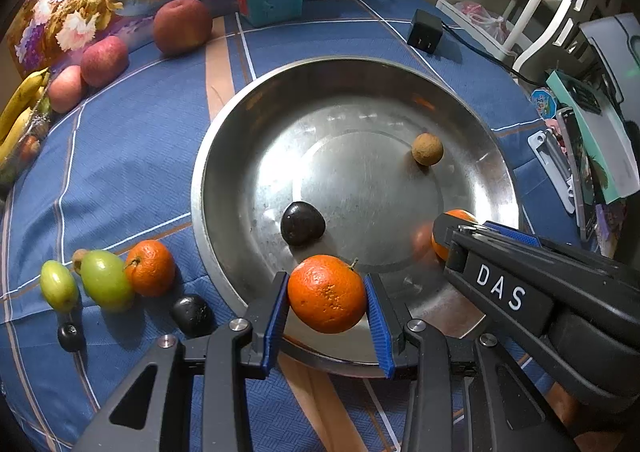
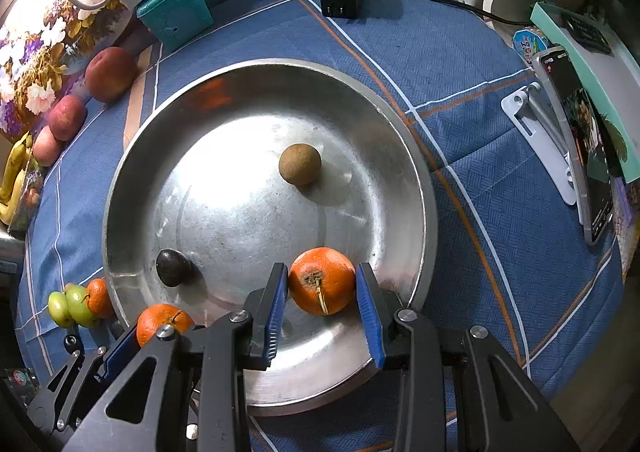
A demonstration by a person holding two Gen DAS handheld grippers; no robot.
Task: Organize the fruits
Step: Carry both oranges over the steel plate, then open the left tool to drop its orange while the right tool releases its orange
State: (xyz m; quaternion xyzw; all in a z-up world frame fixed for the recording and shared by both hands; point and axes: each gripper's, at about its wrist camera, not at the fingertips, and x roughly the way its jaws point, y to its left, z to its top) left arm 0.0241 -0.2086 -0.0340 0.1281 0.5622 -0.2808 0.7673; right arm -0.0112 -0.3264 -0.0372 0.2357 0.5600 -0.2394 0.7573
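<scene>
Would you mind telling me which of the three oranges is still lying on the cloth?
The orange beside the green fruits, left of the pan. The other two sit between gripper jaws over the pan.

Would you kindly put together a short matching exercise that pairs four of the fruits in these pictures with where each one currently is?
Things:
1. brown round fruit
2. dark plum
3. orange in the left gripper
4. green fruits

Places:
A. on the blue tablecloth, outside the pan
B. held between blue pads above the pan's near rim
C. on the pan floor, far side
D. on the pan floor, near-left side in the right wrist view

Pairs: 1-C, 2-D, 3-B, 4-A
</scene>
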